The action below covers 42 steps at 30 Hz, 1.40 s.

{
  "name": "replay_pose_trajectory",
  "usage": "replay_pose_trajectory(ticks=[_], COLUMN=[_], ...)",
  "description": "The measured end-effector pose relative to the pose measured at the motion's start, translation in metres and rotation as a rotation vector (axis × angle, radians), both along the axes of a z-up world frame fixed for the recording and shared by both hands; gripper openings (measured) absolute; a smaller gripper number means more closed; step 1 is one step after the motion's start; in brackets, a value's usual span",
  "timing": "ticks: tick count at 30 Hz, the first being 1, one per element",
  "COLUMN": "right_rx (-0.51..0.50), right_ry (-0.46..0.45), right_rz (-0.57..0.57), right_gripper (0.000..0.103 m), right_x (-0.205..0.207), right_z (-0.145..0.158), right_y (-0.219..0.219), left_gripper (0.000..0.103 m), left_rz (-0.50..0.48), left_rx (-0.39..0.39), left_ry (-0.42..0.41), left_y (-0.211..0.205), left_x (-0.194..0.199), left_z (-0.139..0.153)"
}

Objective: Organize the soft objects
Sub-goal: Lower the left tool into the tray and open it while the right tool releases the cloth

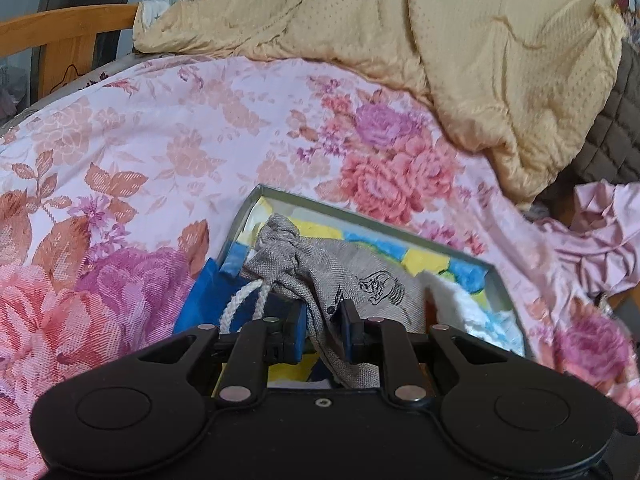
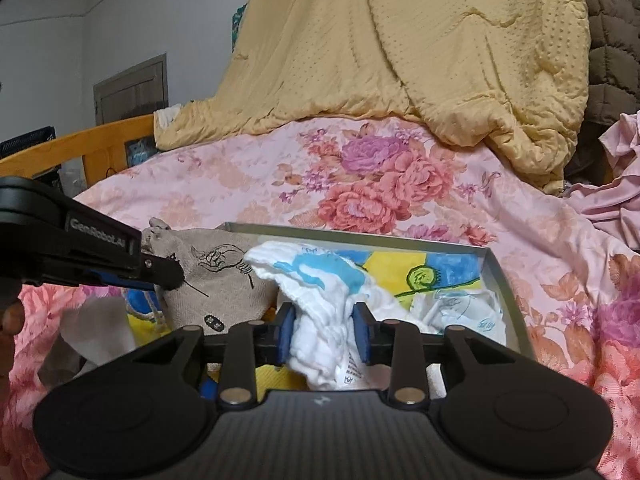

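Note:
A shallow box with a grey rim (image 1: 360, 210) and a blue and yellow lining lies on the flowered bed. My left gripper (image 1: 324, 332) is shut on a grey drawstring bag (image 1: 360, 276) with a black print, which hangs over the box's left end. The bag's white cord (image 1: 240, 300) dangles to the left. In the right wrist view the same bag (image 2: 224, 280) sits at the box's (image 2: 360, 232) left side with the left gripper's fingers (image 2: 160, 272) on it. My right gripper (image 2: 323, 332) grips a white cloth with blue marks (image 2: 320, 280), its pads pressed on both sides, over the box.
A yellow quilt (image 2: 440, 60) is heaped at the back of the bed. The flowered sheet (image 1: 160, 140) covers the mattress. A pink garment (image 1: 600, 236) and a brown quilted jacket (image 2: 612, 60) lie at the right. A wooden bed frame (image 1: 68, 28) stands far left. More white cloths (image 2: 460, 312) lie in the box.

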State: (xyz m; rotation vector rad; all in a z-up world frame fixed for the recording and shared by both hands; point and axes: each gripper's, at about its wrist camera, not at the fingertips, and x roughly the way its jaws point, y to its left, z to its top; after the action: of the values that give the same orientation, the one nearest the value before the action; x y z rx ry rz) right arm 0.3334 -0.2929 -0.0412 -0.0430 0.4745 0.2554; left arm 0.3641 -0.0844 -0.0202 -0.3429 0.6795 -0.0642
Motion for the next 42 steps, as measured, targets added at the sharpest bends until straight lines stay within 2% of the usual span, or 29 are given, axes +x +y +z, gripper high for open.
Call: replay_pose_trajectory(ticks=[4, 11, 13, 17, 24, 26, 28, 31, 42], right_rx=[0.015, 0.029, 0.030, 0.033, 0.032, 0.038, 0.047, 0.061, 0.107], right_ry=[0.008, 0.010, 0.010, 0.007, -0.013, -0.022, -0.034, -0.051, -0.167], right_rz=[-0.003, 0.001, 0.001, 0.000, 0.003, -0.001, -0.007, -0.020, -0.054], right_gripper=[0.040, 0.050, 0.052, 0.061, 0.074, 0.078, 0.082, 0.086, 0.100], right_x=[0.000, -0.001, -0.001, -0.002, -0.008, -0.010, -0.014, -0.020, -0.069], right_z=[-0.001, -0.001, -0.001, 0.000, 0.004, 0.006, 0.010, 0.015, 0.046], right_y=[-0.003, -0.006, -0.006, -0.007, -0.012, -0.015, -0.018, -0.024, -0.041], left_gripper=[0.019, 0.022, 0.027, 0.030, 0.042, 0.047, 0.058, 0.065, 0.085], left_rz=[-0.004, 0.000, 0.006, 0.006, -0.015, -0.018, -0.017, -0.018, -0.005], left_rx=[-0.003, 0.009, 0.024, 0.045, 0.081, 0.091, 0.092, 0.091, 0.099], left_ry=[0.041, 0.032, 0.035, 0.037, 0.025, 0.015, 0.002, -0.017, -0.090], left_y=[0.000, -0.003, -0.005, -0.006, -0.011, -0.012, -0.013, -0.012, -0.003], left_x=[0.004, 0.001, -0.001, -0.005, -0.015, -0.019, -0.023, -0.030, -0.071], left_z=[-0.004, 0.000, 0.001, 0.002, 0.006, 0.008, 0.011, 0.015, 0.040])
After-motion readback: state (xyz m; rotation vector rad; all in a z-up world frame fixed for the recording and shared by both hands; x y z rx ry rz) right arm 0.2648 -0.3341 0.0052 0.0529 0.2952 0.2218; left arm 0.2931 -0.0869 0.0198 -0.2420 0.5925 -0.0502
